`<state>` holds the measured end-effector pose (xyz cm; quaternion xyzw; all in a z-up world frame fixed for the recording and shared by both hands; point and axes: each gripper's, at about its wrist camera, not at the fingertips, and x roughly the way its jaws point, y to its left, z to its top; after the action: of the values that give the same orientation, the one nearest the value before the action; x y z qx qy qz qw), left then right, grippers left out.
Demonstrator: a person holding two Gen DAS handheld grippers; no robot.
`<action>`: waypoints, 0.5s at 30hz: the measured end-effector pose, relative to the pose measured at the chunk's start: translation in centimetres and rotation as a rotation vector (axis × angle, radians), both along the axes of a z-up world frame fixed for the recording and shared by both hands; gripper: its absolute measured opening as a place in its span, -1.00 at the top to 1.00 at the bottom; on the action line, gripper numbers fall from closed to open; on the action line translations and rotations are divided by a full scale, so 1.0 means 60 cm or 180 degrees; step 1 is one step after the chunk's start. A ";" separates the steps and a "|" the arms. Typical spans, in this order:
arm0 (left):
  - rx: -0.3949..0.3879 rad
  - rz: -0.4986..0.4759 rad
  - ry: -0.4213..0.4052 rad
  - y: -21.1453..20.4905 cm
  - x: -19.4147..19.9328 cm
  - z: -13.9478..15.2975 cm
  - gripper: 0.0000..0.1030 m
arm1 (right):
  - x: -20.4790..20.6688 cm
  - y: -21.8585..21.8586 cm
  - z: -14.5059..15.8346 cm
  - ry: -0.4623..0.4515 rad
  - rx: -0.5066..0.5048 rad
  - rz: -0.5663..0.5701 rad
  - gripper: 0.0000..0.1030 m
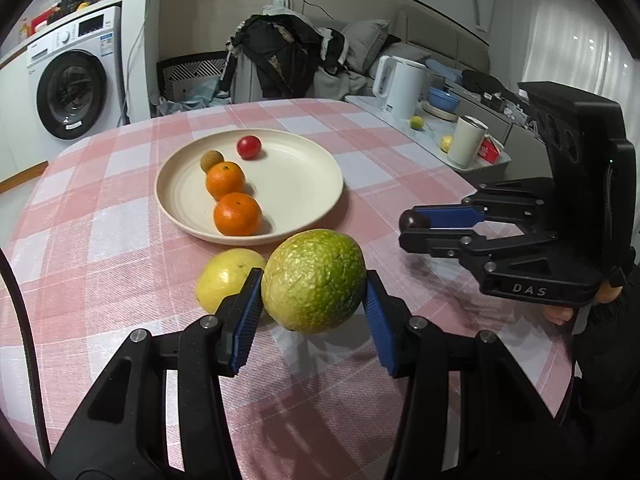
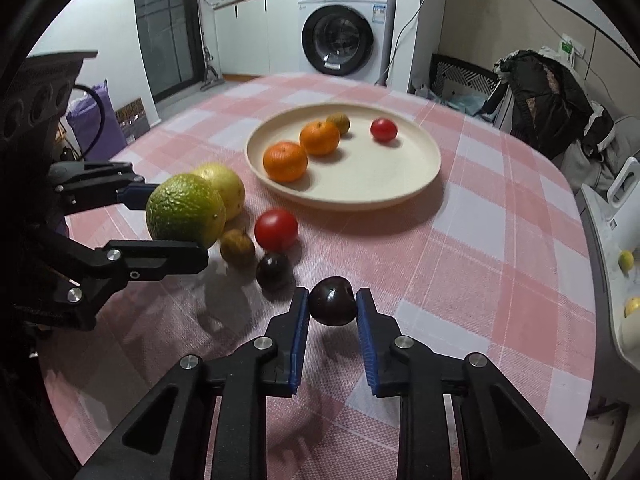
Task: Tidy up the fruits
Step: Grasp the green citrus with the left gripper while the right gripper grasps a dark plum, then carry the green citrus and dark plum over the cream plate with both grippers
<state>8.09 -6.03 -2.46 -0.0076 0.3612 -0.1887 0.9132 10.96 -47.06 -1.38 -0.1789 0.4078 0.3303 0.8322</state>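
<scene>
My left gripper (image 1: 314,286) is shut on a large bumpy green citrus fruit (image 1: 314,280), lifted a little off the pink checked tablecloth; from the right wrist view the same green fruit (image 2: 185,210) shows in that gripper (image 2: 176,220). A yellow lemon (image 1: 226,278) lies just behind it. My right gripper (image 2: 332,304) is shut on a dark plum (image 2: 333,301), seen from the left wrist as the plum (image 1: 414,221) at the right gripper's (image 1: 412,226) tips. The cream plate (image 1: 304,184) holds two oranges (image 1: 236,214), a brown longan (image 1: 211,160) and a red tomato (image 1: 249,147).
On the cloth near the lemon (image 2: 224,190) lie a red tomato (image 2: 276,229), a brown fruit (image 2: 237,247) and a second dark plum (image 2: 273,270). A side counter (image 1: 500,160) at the right carries a white kettle (image 1: 402,86), a cup and small fruits.
</scene>
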 end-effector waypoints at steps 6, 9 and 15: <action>-0.0020 0.0112 -0.0070 0.015 0.009 0.011 0.10 | 0.000 -0.005 0.024 -0.0125 0.0216 -0.0082 0.52; -0.0021 0.0166 -0.0114 0.023 0.017 0.019 0.10 | 0.002 -0.007 0.030 -0.0159 0.0288 -0.0133 0.52; -0.0021 0.0305 -0.0191 0.050 0.036 0.032 0.10 | 0.005 -0.008 0.045 -0.0209 0.0442 -0.0214 0.52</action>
<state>10.26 -3.03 -0.55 -0.0221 0.3322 -0.1461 0.9316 11.26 -47.52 1.32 -0.1177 0.3621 0.3236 0.8662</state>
